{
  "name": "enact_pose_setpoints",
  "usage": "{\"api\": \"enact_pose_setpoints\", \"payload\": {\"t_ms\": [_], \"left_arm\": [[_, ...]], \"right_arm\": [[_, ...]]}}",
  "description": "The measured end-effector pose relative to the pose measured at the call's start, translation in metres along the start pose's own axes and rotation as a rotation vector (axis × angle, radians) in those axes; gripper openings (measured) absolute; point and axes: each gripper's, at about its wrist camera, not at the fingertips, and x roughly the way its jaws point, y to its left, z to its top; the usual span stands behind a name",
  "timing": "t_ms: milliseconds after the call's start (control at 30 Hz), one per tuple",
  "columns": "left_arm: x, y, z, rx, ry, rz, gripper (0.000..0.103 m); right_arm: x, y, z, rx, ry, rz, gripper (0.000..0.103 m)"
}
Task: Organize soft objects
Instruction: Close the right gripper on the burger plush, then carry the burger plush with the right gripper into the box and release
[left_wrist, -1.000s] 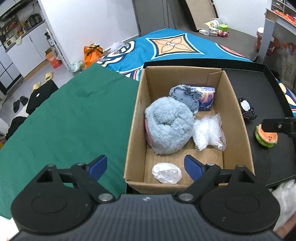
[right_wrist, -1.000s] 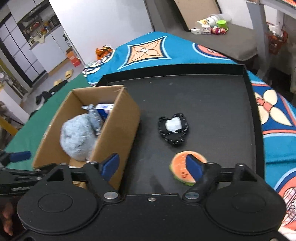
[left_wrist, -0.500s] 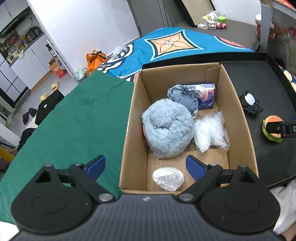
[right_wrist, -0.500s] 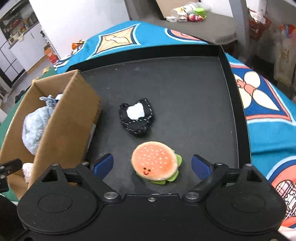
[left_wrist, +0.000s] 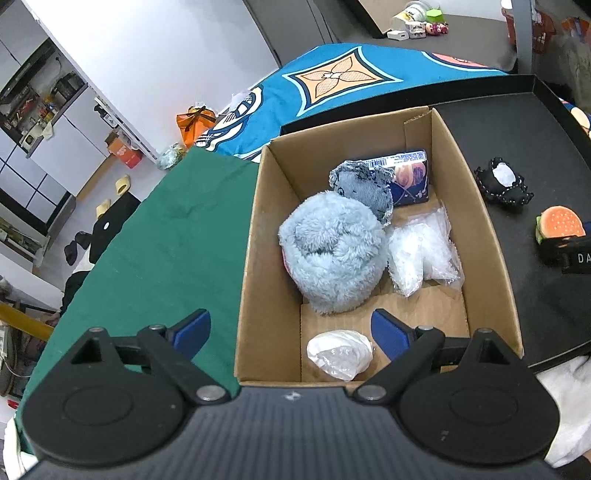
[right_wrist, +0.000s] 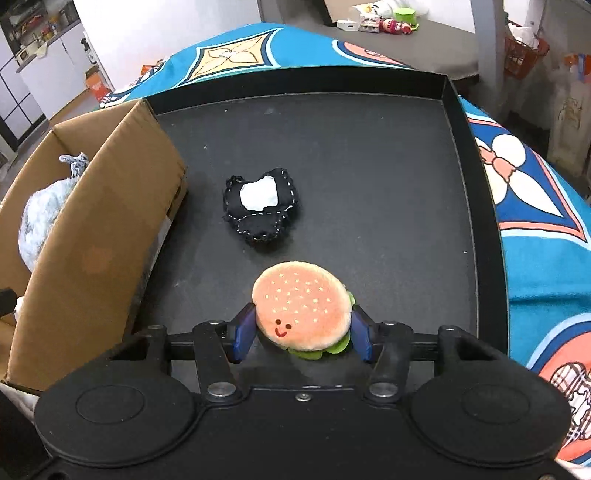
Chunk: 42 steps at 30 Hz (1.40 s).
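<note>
Right wrist view: right gripper (right_wrist: 302, 334) closing, pads touching burger (right_wrist: 302, 304) on tray (right_wrist: 369, 155). Squeeze centred before lifting to box (right_wrist: 99, 236). Left gripper (left_wrist: 291, 330): spread, empty.

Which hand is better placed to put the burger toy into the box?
Right: the right gripper is closing around the burger plush. The left gripper hangs empty over the cardboard box.

Both tools share one build: the left gripper (left_wrist: 290, 330) and right gripper (right_wrist: 301, 334) have black bodies, two round discs behind blue-padded fingers (right_wrist: 243, 330), and silver screws at the pivots.
</note>
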Motion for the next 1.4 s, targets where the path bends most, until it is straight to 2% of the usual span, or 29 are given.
{"api": "enact_pose_setpoints", "payload": {"t_ms": [567,1067,1400], "left_arm": [[-0.004,0.001,-0.001,-0.014,0.004,0.015,0.093],[-0.003,0.017,-0.003,-0.083,0.000,-0.048,0.093],[-0.002,0.025,-0.006,-0.128,-0.002,-0.086,0.093]], "right_arm": [[-0.023,-0.006,0.005,0.031,-0.053,0.024,0.050],[-0.043,0.000,0.012,0.017,-0.054,0.036,0.050],[-0.062,0.011,0.017,0.007,-0.088,0.044,0.050]]}}
